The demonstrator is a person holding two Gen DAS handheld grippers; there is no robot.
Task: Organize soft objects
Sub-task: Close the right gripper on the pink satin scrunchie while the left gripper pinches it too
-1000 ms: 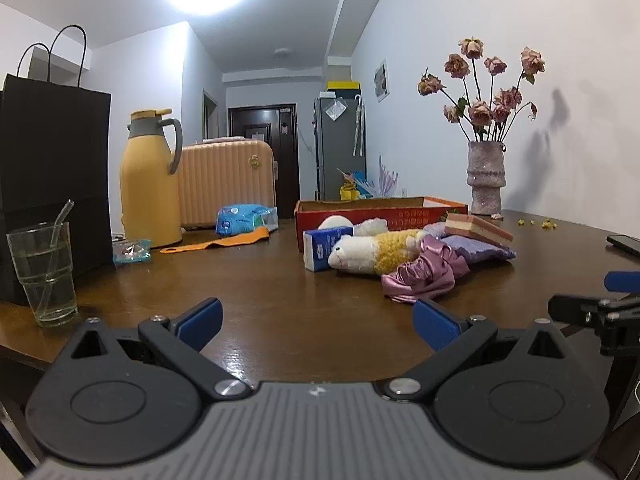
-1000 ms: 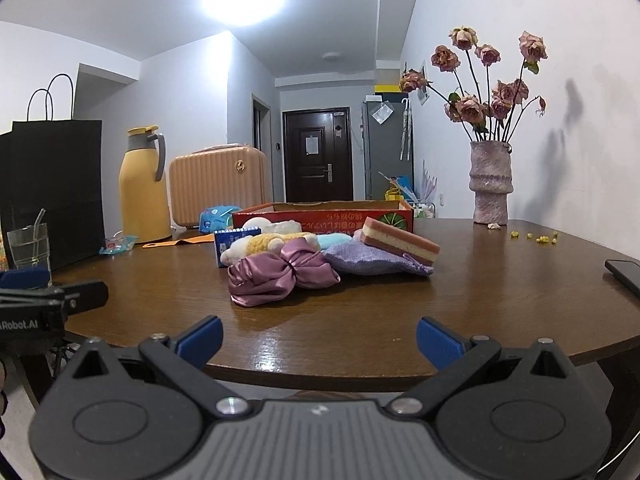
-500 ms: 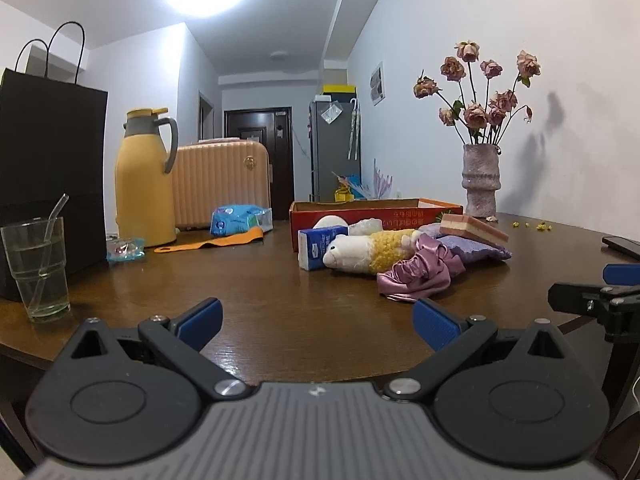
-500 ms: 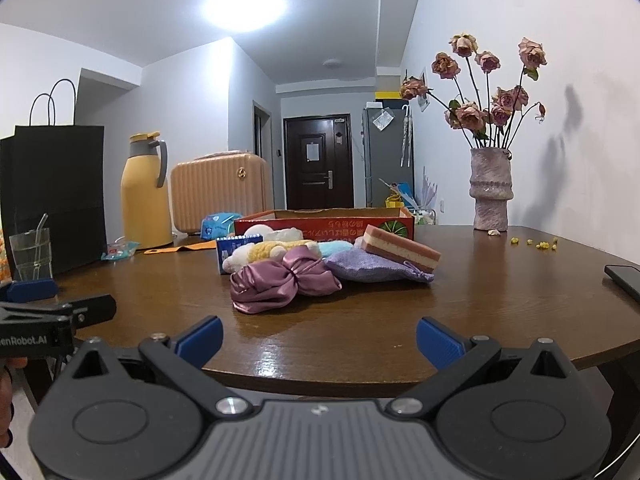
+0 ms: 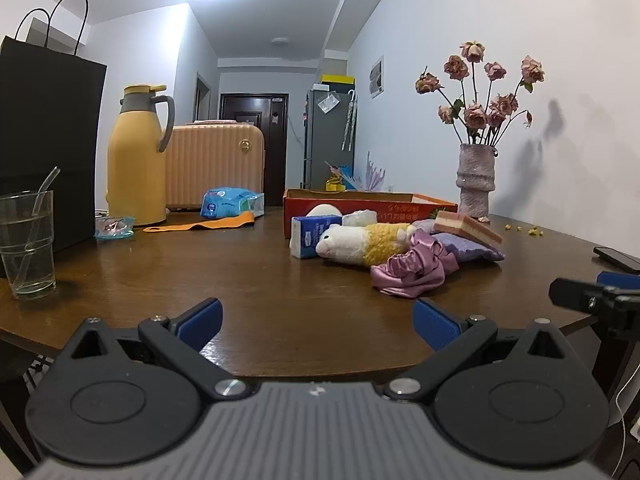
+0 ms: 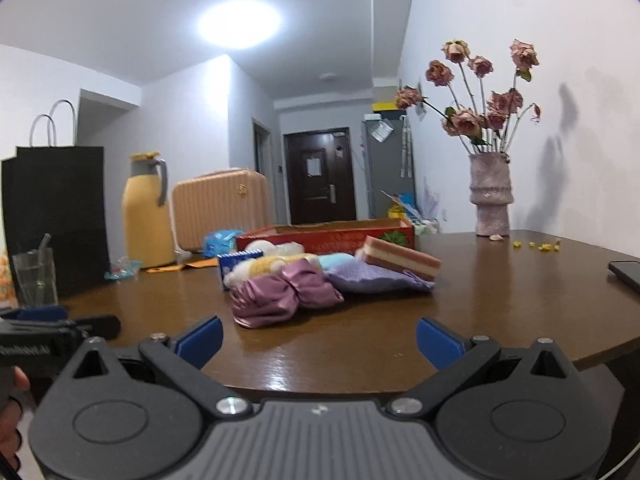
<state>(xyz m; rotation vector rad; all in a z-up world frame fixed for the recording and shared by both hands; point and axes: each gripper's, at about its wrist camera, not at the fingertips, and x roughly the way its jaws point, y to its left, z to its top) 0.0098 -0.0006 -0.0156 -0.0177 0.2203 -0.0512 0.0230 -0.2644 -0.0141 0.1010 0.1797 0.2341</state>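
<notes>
The round brown table [image 5: 248, 280] filled both views, and a black paper bag [image 5: 48, 136] stood at its far left edge. Beside that rose the yellow thermos [image 5: 136, 168], with a ribbed peach case [image 5: 216, 164] behind it. The red cardboard box [image 5: 360, 204] sat mid-table, soft things heaped right in front of it: a lilac cushion [image 6: 368, 276], a white-and-yellow plush toy [image 5: 360, 240], a pink satin scrunchie [image 6: 280, 296], and a striped sponge [image 6: 400, 258] lying on the cushion. Left gripper [image 5: 316, 320] hung at the near edge, jaws spread wide, holding nothing. Right gripper [image 6: 318, 338] did the same, fingers apart, empty.
</notes>
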